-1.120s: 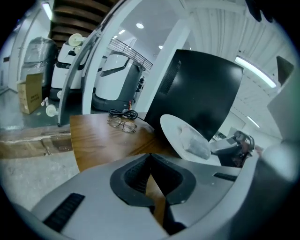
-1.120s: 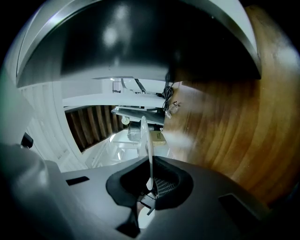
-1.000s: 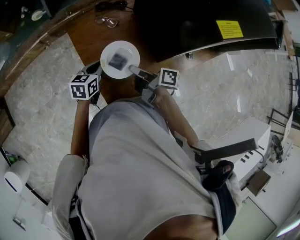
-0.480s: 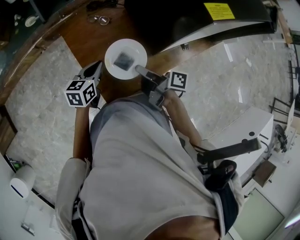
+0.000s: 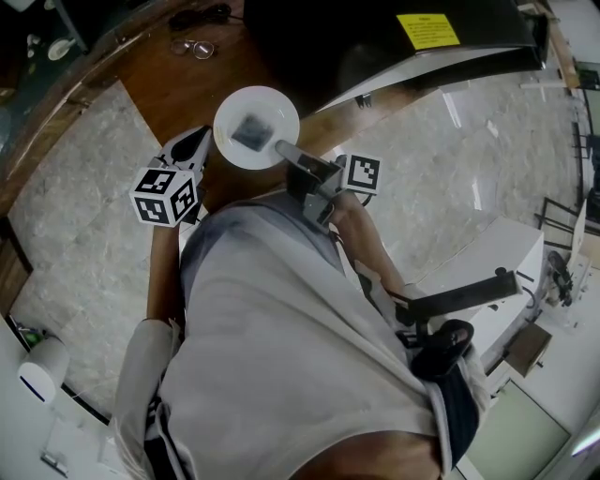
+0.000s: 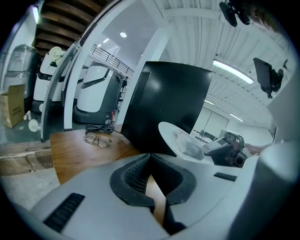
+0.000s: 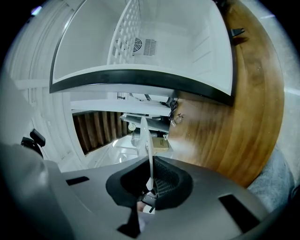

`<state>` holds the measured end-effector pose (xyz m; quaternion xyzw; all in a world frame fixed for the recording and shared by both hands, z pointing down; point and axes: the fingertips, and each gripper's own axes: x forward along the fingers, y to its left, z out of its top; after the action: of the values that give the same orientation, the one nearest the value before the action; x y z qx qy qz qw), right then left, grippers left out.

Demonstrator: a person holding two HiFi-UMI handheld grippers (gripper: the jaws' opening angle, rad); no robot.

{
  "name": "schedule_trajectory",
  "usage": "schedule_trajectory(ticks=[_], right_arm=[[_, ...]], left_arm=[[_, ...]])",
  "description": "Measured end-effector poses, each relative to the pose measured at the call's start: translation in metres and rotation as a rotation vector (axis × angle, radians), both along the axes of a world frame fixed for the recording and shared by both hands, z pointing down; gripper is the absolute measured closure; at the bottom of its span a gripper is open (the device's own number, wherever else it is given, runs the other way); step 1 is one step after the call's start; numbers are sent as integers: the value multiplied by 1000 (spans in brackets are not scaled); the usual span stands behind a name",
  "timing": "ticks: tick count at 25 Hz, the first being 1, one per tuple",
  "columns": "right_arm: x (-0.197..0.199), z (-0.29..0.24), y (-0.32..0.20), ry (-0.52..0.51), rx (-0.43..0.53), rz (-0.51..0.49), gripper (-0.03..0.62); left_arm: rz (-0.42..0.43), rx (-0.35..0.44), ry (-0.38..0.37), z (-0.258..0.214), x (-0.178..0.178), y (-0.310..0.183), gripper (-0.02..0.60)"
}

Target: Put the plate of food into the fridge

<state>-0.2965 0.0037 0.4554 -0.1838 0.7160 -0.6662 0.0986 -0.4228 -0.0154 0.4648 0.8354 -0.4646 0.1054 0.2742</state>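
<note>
Right tongs (image 5: 281,148) clamped on the rim of 1 white plate (image 5: 234,112); left tongs (image 5: 197,142) closed, empty.
Plate carries 1 dark food portion (image 5: 251,131) and is held in the air above the wooden bench (image 5: 159,80), just beside the left tongs, before the black fridge (image 5: 375,37), which stands open with its white interior showing. On bench: 1 pair of glasses (image 5: 192,47), 1 black cable (image 5: 199,16).

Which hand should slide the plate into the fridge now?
Right. The right gripper is shut on the plate at its rim and looks into the open fridge; the left gripper is empty, beside the plate.
</note>
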Motion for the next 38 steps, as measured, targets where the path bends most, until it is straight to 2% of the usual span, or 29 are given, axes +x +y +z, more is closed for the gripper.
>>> schedule_trajectory(ticks=[7, 14, 17, 20, 22, 25, 28, 31, 33, 36, 38], right_arm=[[6, -9, 3, -11, -1, 10, 568], [40, -24, 22, -11, 18, 17, 569], [58, -24, 32, -8, 13, 57, 569], [77, -21, 40, -17, 5, 82, 569], [87, -20, 45, -24, -4, 98, 569], [111, -17, 42, -6, -9, 118, 569], [161, -17, 18, 11, 2, 124, 569], [230, -22, -12, 9, -7, 147, 569], [295, -24, -38, 17, -11, 164, 569], [400, -26, -80, 32, -14, 181, 569], [451, -28, -105, 45, -1, 194, 569]], left_arm=[[62, 34, 6, -15, 14, 6, 565], [123, 86, 9, -36, 48, 31, 565], [151, 111, 8, -39, 67, 37, 565], [201, 130, -30, -35, 89, 45, 565], [240, 127, -54, -29, 103, 49, 565], [290, 111, -46, -20, 132, 44, 565], [327, 121, -53, -18, 187, 24, 565], [337, 143, -40, -21, 260, -7, 565], [350, 161, -43, -20, 329, -32, 565], [409, 202, -108, -19, 439, -71, 565], [436, 215, -103, -22, 494, -95, 565]])
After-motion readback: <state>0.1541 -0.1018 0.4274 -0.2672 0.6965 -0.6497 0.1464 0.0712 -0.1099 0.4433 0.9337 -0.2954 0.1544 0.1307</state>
